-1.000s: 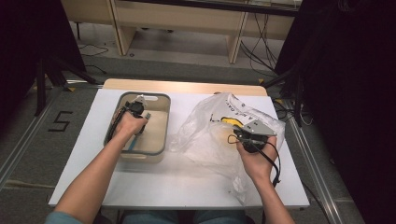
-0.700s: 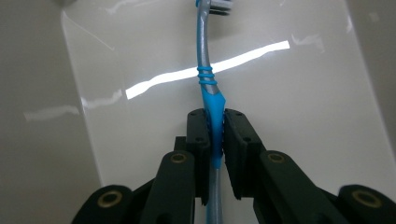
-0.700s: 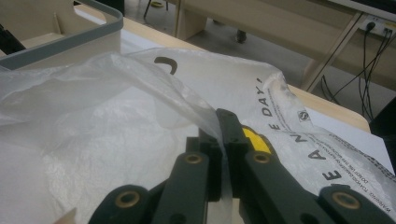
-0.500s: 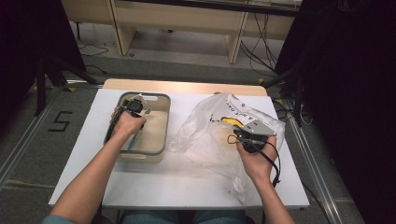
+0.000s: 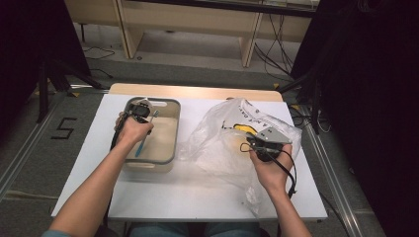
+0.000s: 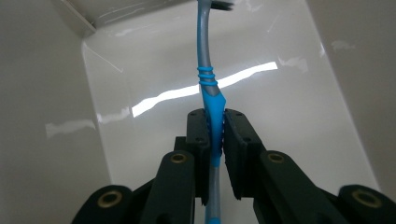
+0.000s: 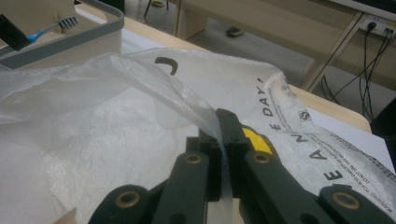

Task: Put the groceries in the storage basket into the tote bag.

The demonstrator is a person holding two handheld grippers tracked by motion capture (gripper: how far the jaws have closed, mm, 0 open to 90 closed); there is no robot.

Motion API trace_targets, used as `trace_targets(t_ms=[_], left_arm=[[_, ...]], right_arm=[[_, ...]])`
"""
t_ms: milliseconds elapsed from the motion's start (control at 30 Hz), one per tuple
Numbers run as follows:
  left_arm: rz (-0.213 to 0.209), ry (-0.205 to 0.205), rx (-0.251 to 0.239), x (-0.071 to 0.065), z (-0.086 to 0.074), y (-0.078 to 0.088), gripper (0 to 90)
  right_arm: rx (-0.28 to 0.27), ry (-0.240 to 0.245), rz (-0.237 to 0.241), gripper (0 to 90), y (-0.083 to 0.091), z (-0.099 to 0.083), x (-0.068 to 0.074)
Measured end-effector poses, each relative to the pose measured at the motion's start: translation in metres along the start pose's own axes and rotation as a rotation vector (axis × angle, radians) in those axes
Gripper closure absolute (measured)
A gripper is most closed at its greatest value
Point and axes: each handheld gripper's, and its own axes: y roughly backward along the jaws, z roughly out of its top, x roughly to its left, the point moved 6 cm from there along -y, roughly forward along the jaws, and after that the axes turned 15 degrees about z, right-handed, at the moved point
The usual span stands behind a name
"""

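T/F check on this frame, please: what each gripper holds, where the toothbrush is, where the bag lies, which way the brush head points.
1. The left gripper is clamped on the blue and grey plastic toothbrush. True.
2. The toothbrush is held over the transparent printed plastic bag. False: it is over the inside of the beige rectangular tub with a grey rim.
3. The right gripper pinches a fold of the plastic bag. True.
4. The bag lies inside the tub. False: it lies on the white table, to the right of the tub in the high view.
5. In the left gripper view the brush head points away from the jaws. True.
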Motion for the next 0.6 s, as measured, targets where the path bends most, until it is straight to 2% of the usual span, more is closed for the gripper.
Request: trace_targets(t_ms=[100, 600], left_arm=[[-0.004, 0.004, -0.020, 0.000, 0.001, 0.004, 80.3], [-0.014, 0.005, -0.049, -0.001, 0.004, 0.012, 80.3]], right_arm=[[-0.001, 0.000, 0.000, 90.0, 0.000, 0.000, 0.000], [0.000, 0.003, 0.001, 90.0, 0.000, 0.000, 0.000]])
